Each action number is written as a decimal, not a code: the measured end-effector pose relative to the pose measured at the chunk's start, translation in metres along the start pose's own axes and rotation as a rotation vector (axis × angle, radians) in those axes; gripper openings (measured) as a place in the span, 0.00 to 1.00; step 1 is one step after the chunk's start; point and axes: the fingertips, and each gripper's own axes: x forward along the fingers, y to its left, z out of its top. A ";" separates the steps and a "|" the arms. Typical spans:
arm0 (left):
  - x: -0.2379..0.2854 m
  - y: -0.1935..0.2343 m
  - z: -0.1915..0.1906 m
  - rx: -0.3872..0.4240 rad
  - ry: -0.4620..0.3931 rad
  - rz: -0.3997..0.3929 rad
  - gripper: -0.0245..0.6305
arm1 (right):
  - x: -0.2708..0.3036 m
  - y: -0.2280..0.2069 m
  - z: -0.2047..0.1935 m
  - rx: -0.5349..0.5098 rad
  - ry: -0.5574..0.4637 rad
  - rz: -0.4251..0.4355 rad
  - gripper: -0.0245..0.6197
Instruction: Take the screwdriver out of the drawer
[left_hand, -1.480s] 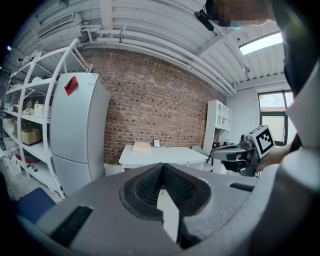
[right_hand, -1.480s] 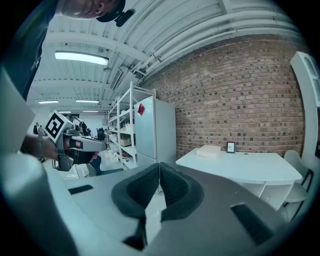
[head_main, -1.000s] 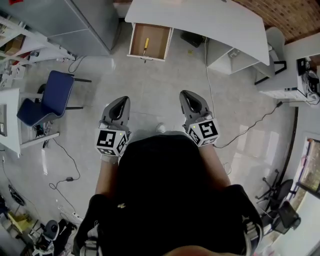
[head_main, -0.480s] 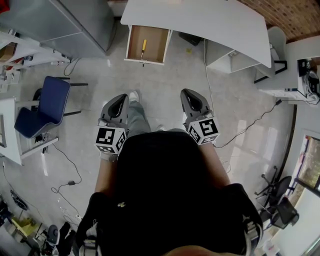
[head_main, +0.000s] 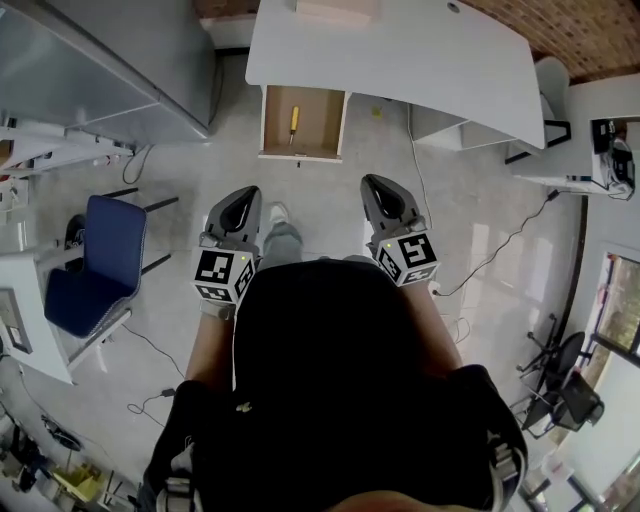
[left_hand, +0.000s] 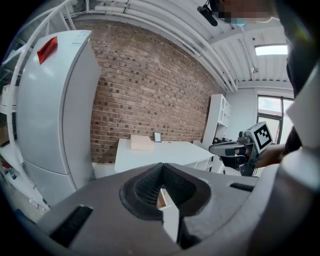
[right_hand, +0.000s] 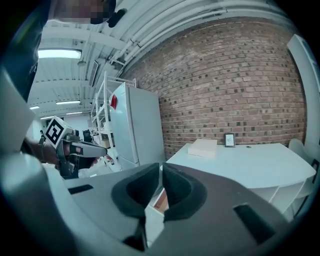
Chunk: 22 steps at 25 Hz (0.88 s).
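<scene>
The screwdriver (head_main: 294, 120), with a yellow handle, lies in the open wooden drawer (head_main: 320, 135) that sticks out from under the white desk (head_main: 420, 55). Both lie ahead of me across bare floor. My left gripper (head_main: 241, 195) and right gripper (head_main: 375, 186) are held side by side in front of my body, pointing toward the desk, well short of the drawer. Both are shut with nothing in them. In the left gripper view the left gripper (left_hand: 161, 169) shows its jaws together, and in the right gripper view the right gripper (right_hand: 161, 169) does too.
A tall grey fridge (head_main: 110, 60) stands left of the drawer. A blue chair (head_main: 95, 260) is at my left, by a white table (head_main: 25, 300). Cables (head_main: 500, 250) trail over the floor at right. A white shelf unit (head_main: 460, 125) sits under the desk's right part.
I have walked toward the desk: the drawer and screwdriver are nearer and the chair has slid back to my left. Both grippers came along, still shut.
</scene>
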 end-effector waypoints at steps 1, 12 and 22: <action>0.007 0.010 0.004 0.005 0.005 -0.018 0.04 | 0.011 0.000 0.003 0.005 0.004 -0.010 0.06; 0.070 0.083 0.018 0.028 0.090 -0.160 0.04 | 0.089 -0.008 0.019 0.044 0.050 -0.118 0.06; 0.123 0.091 -0.007 -0.007 0.168 -0.208 0.04 | 0.097 -0.027 0.003 0.086 0.136 -0.174 0.08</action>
